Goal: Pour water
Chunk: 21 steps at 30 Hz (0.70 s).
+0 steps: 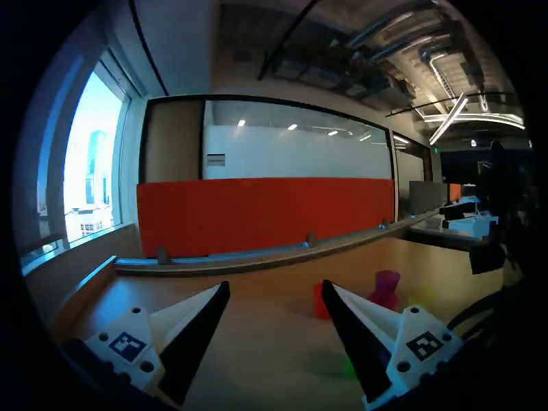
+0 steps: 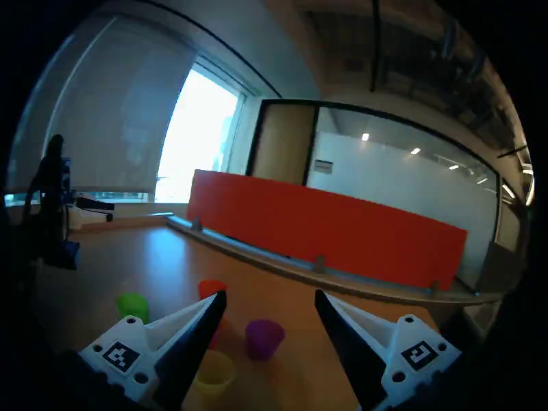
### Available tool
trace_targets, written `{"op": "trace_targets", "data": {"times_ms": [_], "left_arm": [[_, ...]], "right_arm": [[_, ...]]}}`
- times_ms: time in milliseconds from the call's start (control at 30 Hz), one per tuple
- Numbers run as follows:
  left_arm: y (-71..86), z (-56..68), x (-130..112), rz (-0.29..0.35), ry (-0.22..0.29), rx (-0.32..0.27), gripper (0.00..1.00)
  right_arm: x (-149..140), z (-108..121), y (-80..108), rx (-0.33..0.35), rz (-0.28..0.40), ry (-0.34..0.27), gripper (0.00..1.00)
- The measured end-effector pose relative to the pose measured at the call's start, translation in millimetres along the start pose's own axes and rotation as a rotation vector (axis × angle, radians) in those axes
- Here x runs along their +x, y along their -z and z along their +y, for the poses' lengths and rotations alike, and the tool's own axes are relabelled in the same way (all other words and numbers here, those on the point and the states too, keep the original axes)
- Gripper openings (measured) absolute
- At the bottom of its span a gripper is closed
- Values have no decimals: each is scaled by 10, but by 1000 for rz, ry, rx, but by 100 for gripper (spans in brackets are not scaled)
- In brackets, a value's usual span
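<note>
Several small plastic cups stand on a wooden desk [image 2: 137, 253]. In the right gripper view a purple cup [image 2: 264, 338] sits just below the gap between the fingers, with a red cup [image 2: 209, 287] behind the left fingertip, a yellow cup [image 2: 214, 373] under that finger and a green cup [image 2: 133, 306] farther left. My right gripper [image 2: 269, 294] is open and holds nothing. In the left gripper view my left gripper [image 1: 274, 283] is also open and holds nothing. The red cup [image 1: 318, 301] lies beside its right fingertip, the purple cup [image 1: 385, 288] beyond it, and a green cup [image 1: 348, 368] low by that finger.
An orange divider panel [image 1: 264, 212] with a rail runs along the desk's far edge. A bright window [image 1: 89, 178] is at the left. Dark equipment [image 2: 48, 205] stands at the desk's left end in the right gripper view, and dark gear [image 1: 493, 253] at the right in the left gripper view.
</note>
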<state>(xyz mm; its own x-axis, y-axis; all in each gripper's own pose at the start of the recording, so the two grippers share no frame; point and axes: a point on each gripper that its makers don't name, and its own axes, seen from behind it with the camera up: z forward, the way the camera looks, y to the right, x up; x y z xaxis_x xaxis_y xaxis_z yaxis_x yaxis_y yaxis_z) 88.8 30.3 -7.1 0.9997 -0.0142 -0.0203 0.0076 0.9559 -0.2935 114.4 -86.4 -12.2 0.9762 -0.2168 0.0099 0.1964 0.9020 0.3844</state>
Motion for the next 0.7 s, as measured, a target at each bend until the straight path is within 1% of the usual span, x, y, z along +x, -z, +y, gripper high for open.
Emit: {"op": "trace_targets", "data": {"times_ms": [100, 300, 400, 500, 600, 700], "left_arm": [[97, -69, 69, 38, 23, 42, 100], [255, -160, 97, 70, 27, 118, 100], [313, -235, 110, 85, 29, 165, 100], [347, -288, 98, 92, 26, 201, 100], [354, -292, 62, 88, 24, 211, 100], [353, -300, 34, 87, 16, 221, 100]], "right_arm": [[55, 147, 46, -79, 31, -4, 100], [114, 414, 170, -237, 73, -30, 100], [129, 506, 232, -298, 93, -61, 100], [131, 550, 269, -335, 109, -97, 100], [131, 569, 281, -349, 121, -127, 100], [107, 561, 276, -348, 127, -146, 100]]}}
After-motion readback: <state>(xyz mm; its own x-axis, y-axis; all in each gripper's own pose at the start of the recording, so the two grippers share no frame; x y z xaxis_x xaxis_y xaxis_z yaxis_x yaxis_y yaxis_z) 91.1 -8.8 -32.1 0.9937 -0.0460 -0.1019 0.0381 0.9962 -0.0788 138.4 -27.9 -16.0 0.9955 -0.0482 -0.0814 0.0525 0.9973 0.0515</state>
